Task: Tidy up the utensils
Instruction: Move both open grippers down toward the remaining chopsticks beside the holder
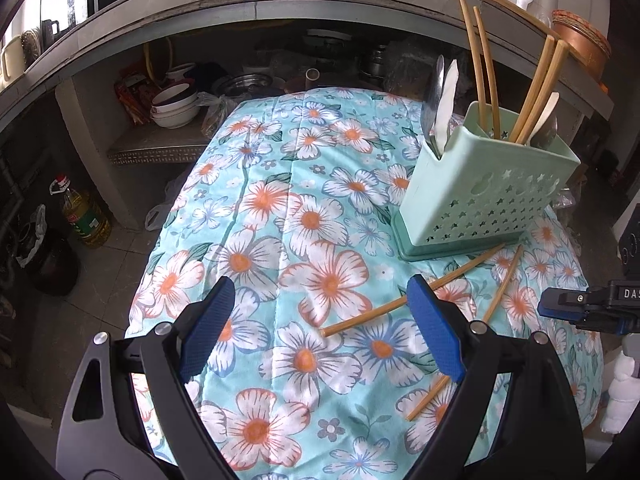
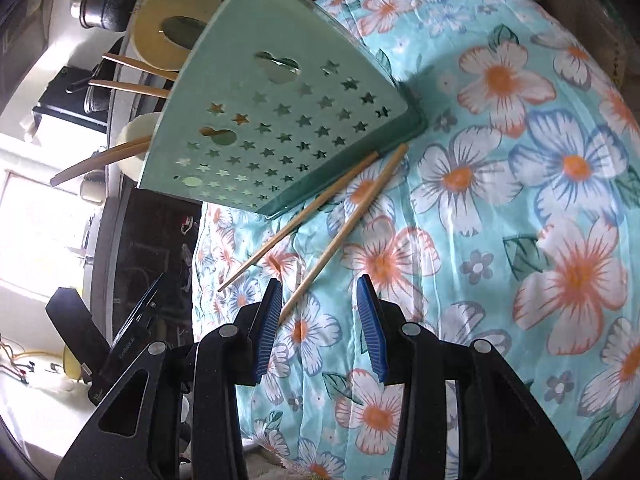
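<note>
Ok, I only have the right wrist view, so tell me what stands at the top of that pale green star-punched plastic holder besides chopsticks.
Observer: A metal spoon and a white plastic spoon stand together in one end compartment of the pale green star-punched plastic holder.
Operator: Give me the other end.
Observer: A second white spoon and a second metal spoon stand there, beside upright bamboo chopsticks.
Operator: Now report the left hand-held gripper.
Observer: The left hand-held gripper is wide open and empty above the flowered blue cloth.
</note>
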{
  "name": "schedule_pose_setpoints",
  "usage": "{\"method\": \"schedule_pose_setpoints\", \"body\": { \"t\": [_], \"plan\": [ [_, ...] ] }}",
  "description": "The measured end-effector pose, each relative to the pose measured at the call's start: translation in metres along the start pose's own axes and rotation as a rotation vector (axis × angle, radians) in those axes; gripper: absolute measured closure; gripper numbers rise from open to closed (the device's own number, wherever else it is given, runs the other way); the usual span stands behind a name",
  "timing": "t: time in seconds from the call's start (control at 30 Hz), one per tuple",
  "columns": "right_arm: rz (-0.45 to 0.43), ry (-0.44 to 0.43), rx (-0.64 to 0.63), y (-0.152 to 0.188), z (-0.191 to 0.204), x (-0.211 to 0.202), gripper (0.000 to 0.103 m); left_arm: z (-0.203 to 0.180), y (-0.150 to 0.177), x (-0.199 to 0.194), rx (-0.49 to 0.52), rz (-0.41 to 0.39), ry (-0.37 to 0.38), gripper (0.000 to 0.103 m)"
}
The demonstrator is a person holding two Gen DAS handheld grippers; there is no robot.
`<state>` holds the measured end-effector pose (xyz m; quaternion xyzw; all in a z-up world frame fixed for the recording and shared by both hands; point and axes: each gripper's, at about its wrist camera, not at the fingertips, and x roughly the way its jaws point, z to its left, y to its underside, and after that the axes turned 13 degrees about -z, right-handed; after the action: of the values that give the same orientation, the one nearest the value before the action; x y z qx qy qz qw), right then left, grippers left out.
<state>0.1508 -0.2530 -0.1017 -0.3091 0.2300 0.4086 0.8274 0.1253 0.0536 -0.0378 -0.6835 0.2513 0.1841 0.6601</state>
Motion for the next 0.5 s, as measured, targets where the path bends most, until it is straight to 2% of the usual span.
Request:
{"method": "schedule_pose_setpoints", "body": {
  "t": [0.17, 0.37, 0.5],
  "plan": [
    [0.001, 0.034, 0.066, 0.002, -0.007, 0.022, 0.065, 0.007, 0.006, 0.011, 0.022, -0.014, 0.049, 0.019],
    [-0.065, 0.127, 0.038, -0.007, 0.006, 0.038, 0.067, 0.009, 0.007, 0.009, 0.068, -0.081, 0.148, 0.019],
    [-0.097, 0.205, -0.024, -0.009, 0.022, 0.050, 0.068, 0.002, 0.009, 0.007, 0.123, -0.106, 0.240, 0.029]
  ]
}}
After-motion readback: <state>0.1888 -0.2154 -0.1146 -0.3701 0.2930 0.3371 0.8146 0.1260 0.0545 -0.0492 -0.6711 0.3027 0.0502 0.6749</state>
